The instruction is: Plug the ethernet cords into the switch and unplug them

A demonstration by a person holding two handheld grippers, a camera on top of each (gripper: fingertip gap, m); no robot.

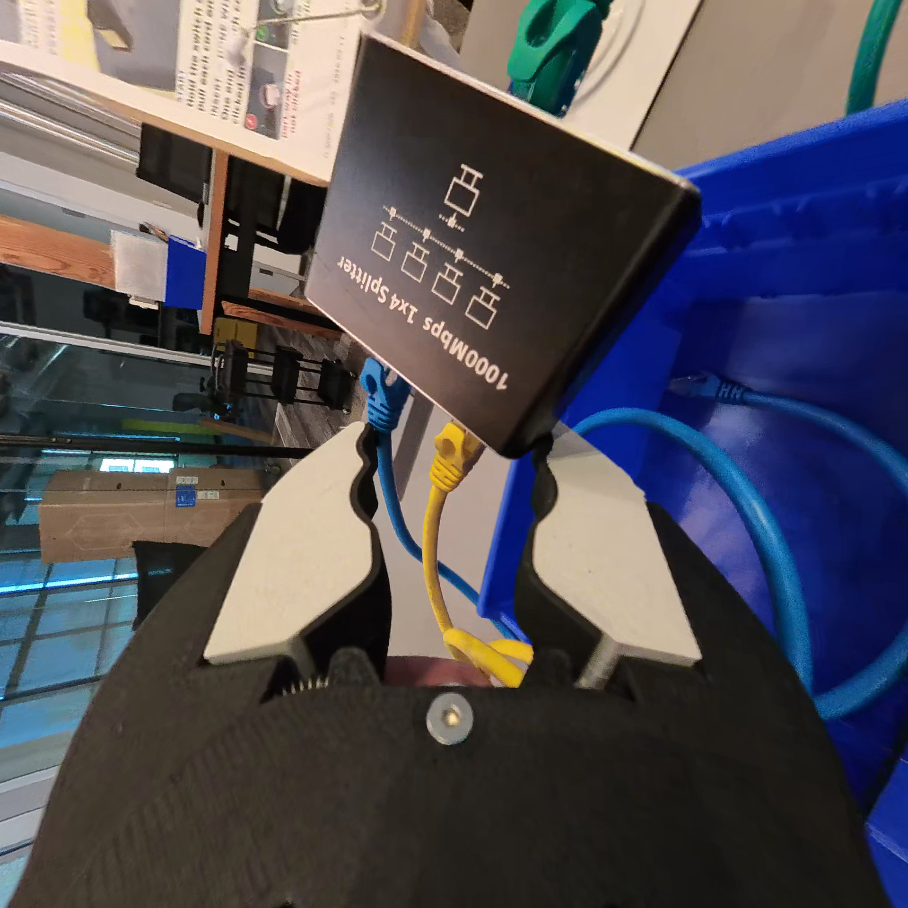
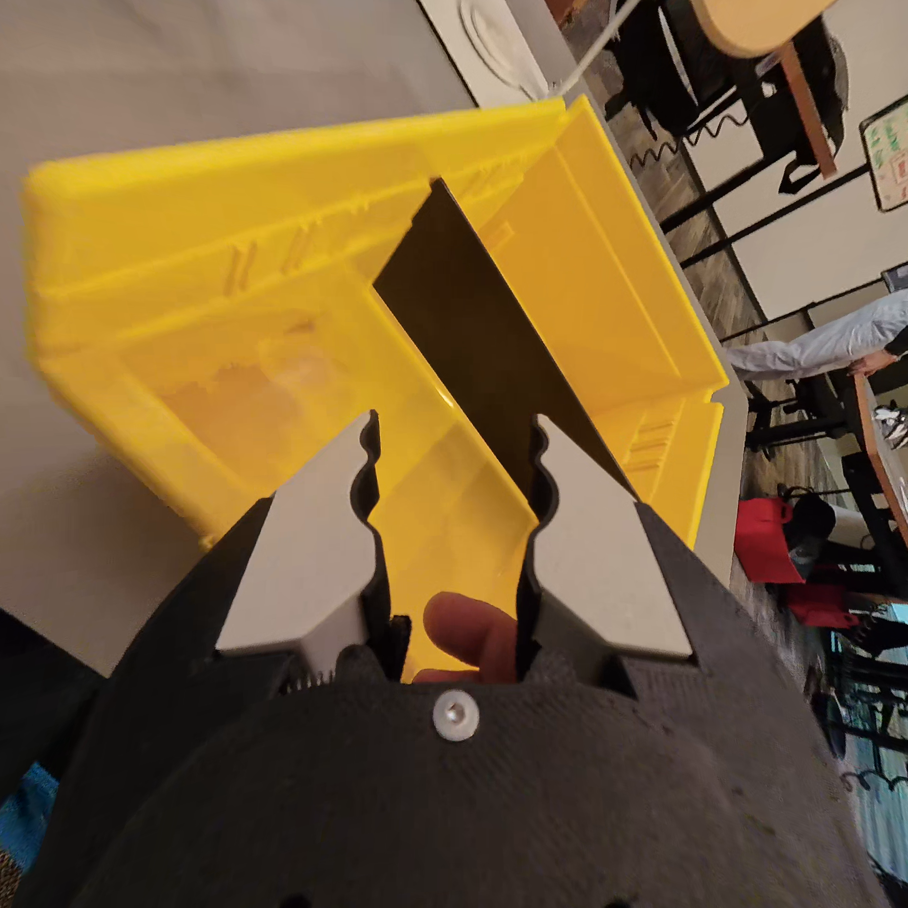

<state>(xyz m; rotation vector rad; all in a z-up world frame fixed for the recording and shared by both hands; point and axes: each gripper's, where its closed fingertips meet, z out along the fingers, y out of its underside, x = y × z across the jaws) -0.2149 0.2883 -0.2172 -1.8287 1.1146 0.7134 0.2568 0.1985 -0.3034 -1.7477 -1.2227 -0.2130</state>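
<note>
The black switch (image 1: 491, 236) sits tilted just ahead of my left gripper (image 1: 452, 437). A blue cord (image 1: 385, 398) and a yellow cord (image 1: 449, 457) are plugged into its near edge. Both run back between my open fingers. The right fingertip (image 1: 543, 457) touches the switch's near corner, and the blue cord runs along the left finger (image 1: 366, 452). A green plug (image 1: 545, 49) sits at the switch's far side. My right gripper (image 2: 454, 427) is open and empty over a yellow bin (image 2: 245, 236). A flat black object (image 2: 471, 334) lies past its right finger; I cannot tell what it is.
A blue bin (image 1: 786, 295) stands right of the switch and holds another blue cord (image 1: 766, 516) with a loose plug (image 1: 697, 385). The grey tabletop (image 2: 147, 59) ends near the yellow bin. Beyond it are desks, a red bag (image 2: 771, 545) and a person's sleeve (image 2: 810, 344). The gap from one gripper's tips to the other's is roughly 50 cm.
</note>
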